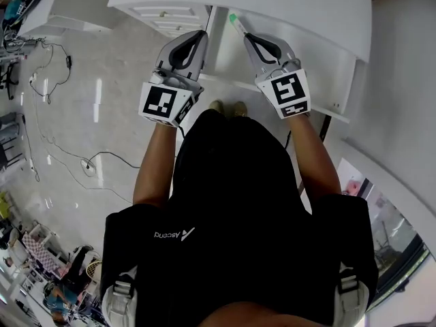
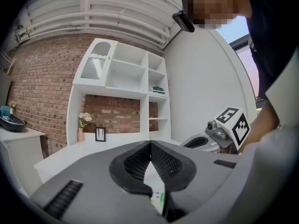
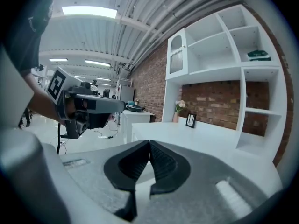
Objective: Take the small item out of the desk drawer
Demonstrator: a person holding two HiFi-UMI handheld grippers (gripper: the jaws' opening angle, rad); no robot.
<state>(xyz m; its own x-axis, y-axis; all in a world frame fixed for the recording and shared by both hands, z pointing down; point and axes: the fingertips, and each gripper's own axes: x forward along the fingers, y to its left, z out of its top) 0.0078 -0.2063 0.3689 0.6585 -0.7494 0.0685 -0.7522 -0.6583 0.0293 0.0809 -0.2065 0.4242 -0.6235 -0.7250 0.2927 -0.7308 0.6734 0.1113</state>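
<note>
Left grey plastic gripper [image 2: 150,144], in front of the white desk [image 1: 306,19], pinches a thin white slip with green print [image 2: 159,196] between ribbed black pads [image 2: 135,164]; probably the drawer item, gripped flat so it can't slide. Panelled white drawer fronts [image 1: 170,16] under the desk top look shut. Right grey gripper [image 3: 149,143], also before the desk, is clenched on nothing visible.

White shelving [image 2: 135,73] against brick wall [image 2: 42,87]

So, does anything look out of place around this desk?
Nothing looks spilled or damaged. The one untidy thing: loose cables sprawl across the floor left of the desk.
</note>
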